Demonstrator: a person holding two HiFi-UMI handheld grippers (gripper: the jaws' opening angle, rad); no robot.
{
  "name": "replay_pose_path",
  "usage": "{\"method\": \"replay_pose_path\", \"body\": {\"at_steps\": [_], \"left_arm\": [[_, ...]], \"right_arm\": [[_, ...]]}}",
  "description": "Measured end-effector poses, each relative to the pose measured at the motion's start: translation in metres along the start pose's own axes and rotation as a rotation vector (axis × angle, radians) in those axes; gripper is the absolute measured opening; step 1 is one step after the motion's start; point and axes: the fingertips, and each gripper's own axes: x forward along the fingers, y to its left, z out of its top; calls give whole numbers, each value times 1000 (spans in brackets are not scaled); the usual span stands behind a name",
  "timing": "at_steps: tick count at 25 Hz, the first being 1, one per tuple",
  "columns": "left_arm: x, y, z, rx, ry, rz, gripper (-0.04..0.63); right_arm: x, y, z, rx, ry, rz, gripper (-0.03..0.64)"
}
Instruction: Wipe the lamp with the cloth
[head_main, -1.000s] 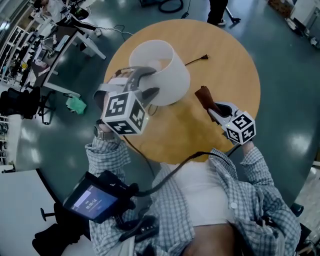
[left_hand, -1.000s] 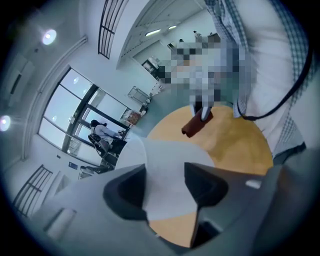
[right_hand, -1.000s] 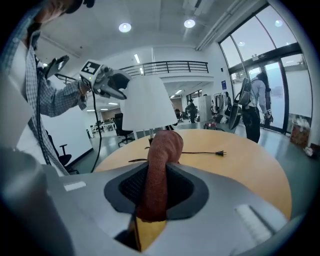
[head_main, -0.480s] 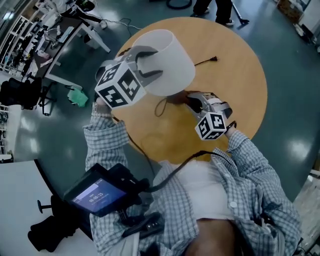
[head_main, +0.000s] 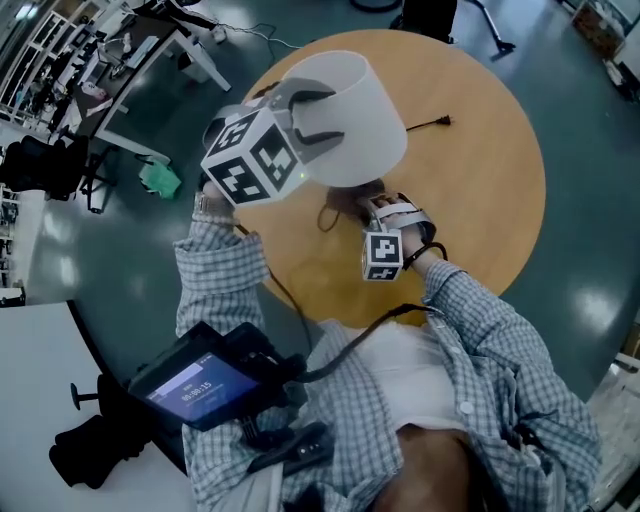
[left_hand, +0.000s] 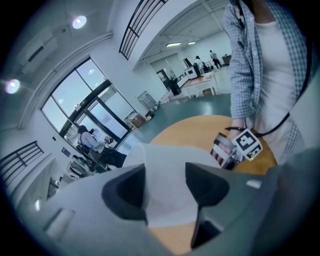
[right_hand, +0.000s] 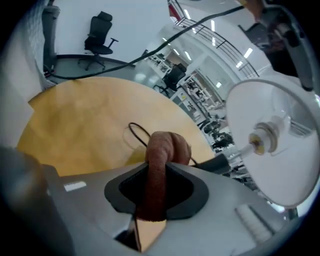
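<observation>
The lamp's white shade is tipped over the round wooden table. My left gripper is shut on the shade's rim, one finger inside and one outside. In the left gripper view the shade wall fills the gap at my left gripper. My right gripper is shut on a brown cloth, just below the shade. The folded cloth sticks up out of my right gripper, and the shade's inside with its bulb socket lies to the right.
The lamp's black cord runs across the table's far side, and a loop of it lies behind the cloth. A tablet hangs at the person's waist. A green object and desks are on the floor to the left.
My right gripper has carried the cloth left, from the table's right side to just under the shade. My left gripper and the shade have shifted up and right in the picture.
</observation>
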Motion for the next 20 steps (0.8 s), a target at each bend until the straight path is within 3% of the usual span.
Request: {"method": "replay_pose_path", "body": {"at_steps": [3,5,7,13,15,17,20], "left_arm": [[2,-3,-1,0,0,-3,246],[3,-4,-1,5,-1,-5,245],[3,-3,-1,4,-2,-5,247],[0,3,-2,-18,-5,-1,247],[0,5,-4,-32,-10,3,247],[-1,6,-6,-46,-19,9,247],[-2,9,-6,-63,-19,17,249]], "right_arm": [[10,38,2,-55,12,91,86],[9,38,1,-26,-4,80,86],[0,16,0,28,-32,12,86],[-61,-93,1,207,-141,-305,86],[-70,-111,-4,247,-153,-355,84],[-63,-110,-12,254,-143,-339,84],[-40,-83,-31,250,-101,-236,84]]}}
